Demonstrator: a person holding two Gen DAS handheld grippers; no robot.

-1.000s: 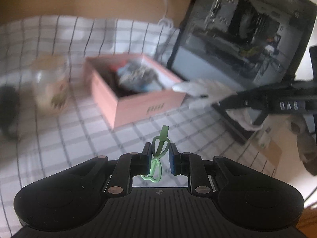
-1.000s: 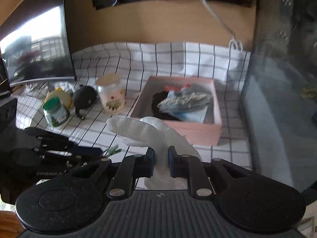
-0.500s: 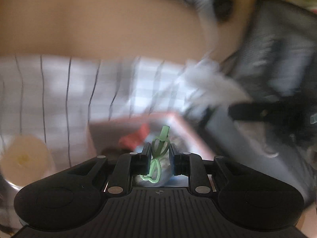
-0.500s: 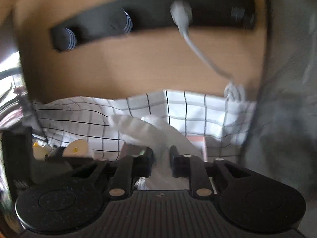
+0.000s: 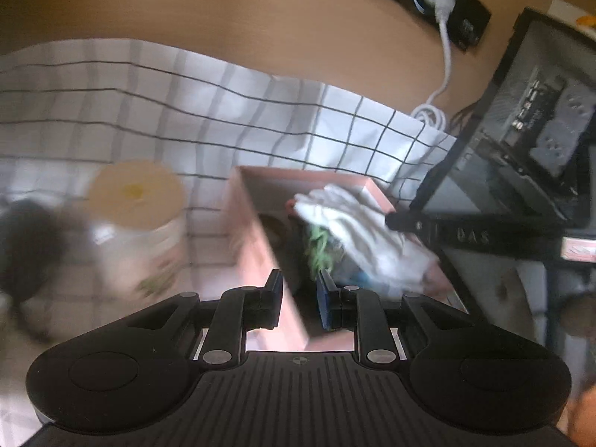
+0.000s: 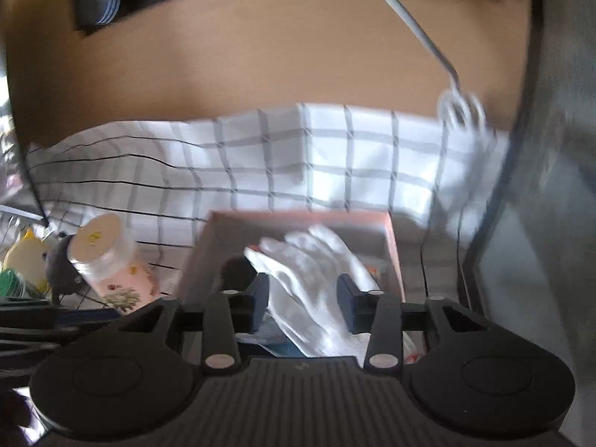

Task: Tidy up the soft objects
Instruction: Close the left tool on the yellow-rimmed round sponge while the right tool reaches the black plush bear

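My left gripper hangs over the pink box's near wall. The white glove and green tangle crowd its inside; the jar stands just beside its left wall.

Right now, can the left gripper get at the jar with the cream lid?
Probably yes. The left gripper is open and holds nothing, and the jar stands on the checked cloth just left of the pink box, with nothing visible between them.

A white checked tablecloth carries a pink box, a lidded jar and a dark toy.
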